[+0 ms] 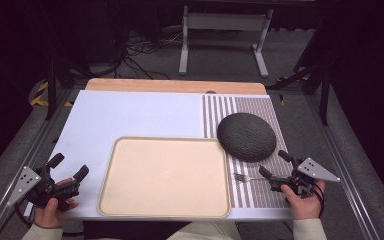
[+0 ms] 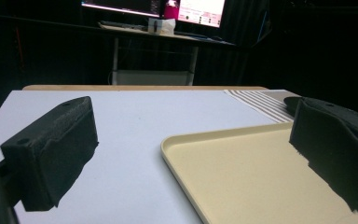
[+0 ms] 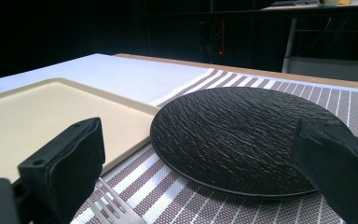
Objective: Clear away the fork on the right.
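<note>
From the high view, the person's right gripper [image 1: 275,167] sits low at the near right of the bench [image 1: 130,115], its fingers spread wide with nothing between them. A small silver metal fork [image 1: 246,177] lies on the brown-and-white striped woven placemat [image 1: 260,195] just beside those fingers, tines pointing away from them toward the tray. I'd judge the fork is what the hand is about to take. To do it well, the fingers should come down astride the handle, not the tines, and close square across it, since a thin flat handle on cloth can slip sideways. Beyond the fingers rests the round black textured stoneware plate [image 1: 246,136]; it holds nothing. The left gripper [image 1: 70,167] hangs at the near left corner, fingers also wide and empty. Between the two grippers is the rectangular cream plastic tray [image 1: 164,177], bare inside.

In the left gripper view, the two black padded fingers [image 2: 51,149] stand well apart over the pale bench top. The tray's near corner and raised rim lie between them, toward the right-hand finger, and nothing rests in it.

In the right gripper view, the fingers [image 3: 63,163] frame the black plate, which lies ahead and between them, flat on the placemat and empty. The fork's tines [image 3: 114,205] show low down, just beside the left-hand finger, not yet touched. The tray edge lies farther off past that finger.
</note>
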